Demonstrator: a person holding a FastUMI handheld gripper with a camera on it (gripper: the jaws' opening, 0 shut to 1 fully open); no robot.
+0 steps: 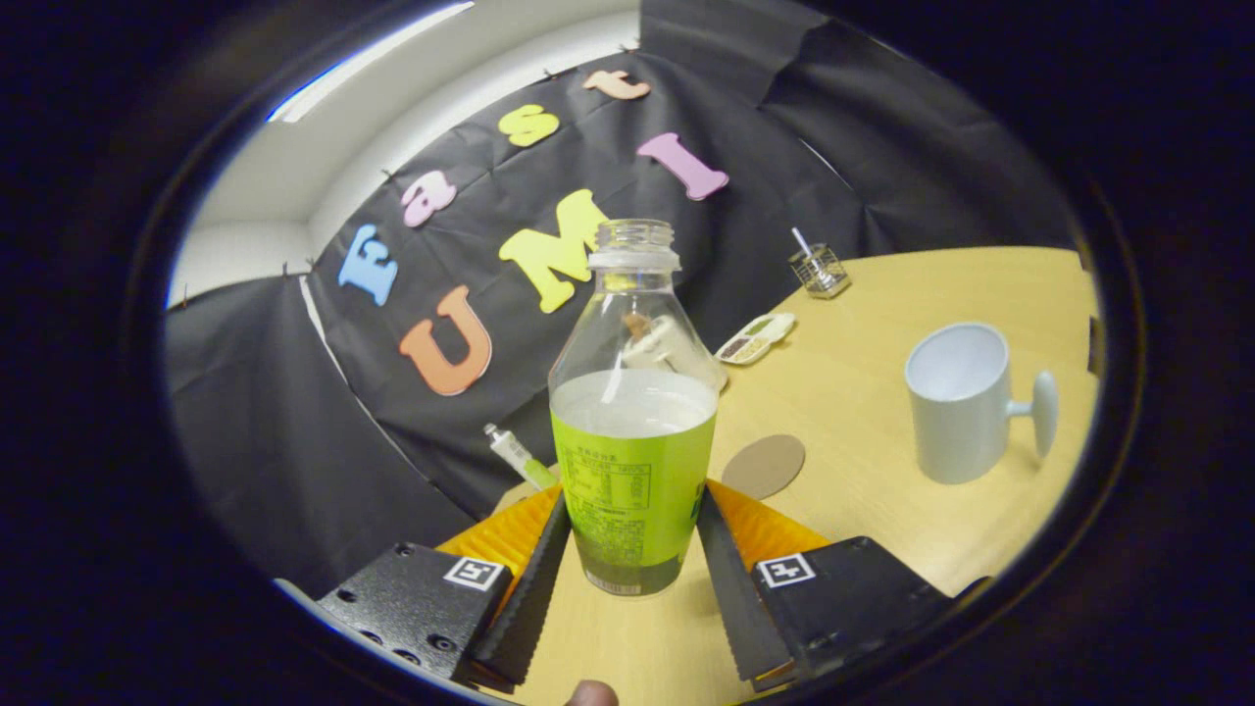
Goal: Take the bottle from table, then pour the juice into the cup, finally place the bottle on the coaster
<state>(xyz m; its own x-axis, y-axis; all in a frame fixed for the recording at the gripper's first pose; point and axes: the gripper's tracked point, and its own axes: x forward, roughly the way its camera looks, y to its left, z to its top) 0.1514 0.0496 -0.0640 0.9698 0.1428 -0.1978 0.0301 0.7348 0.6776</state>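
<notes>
A clear plastic bottle point(632, 412) stands upright between the two fingers of the claw point(632, 510), its cap off and its mouth open at the top. A bright green label wraps its lower half, and pale juice fills it to just above the label's upper edge. The claw's fingers are drawn in to about the bottle's width, and each finger's inner edge meets a side of the label, so the claw appears to grip the bottle low on its body (whether the base rests on the tabletop point(882, 392) or sits just above it cannot be told).

Beyond the claw and a little to its right, a flat, round brown coaster point(764, 466) lies on the pale wooden tabletop, near the bottle but apart from it. Farther right stands a white cup point(961, 402), upright and tilted by the lens, its handle pointing away from the bottle; its inside looks empty. Ahead of the claw, past the bottle, lie a small divided white dish point(755, 339) and, farther still, a small wire holder point(820, 270) with a thin stick in it. To the left of the bottle a small tube point(518, 457) lies at the tabletop's edge, against the black cloth wall. A fingertip point(591, 695) shows just behind the claw.
</notes>
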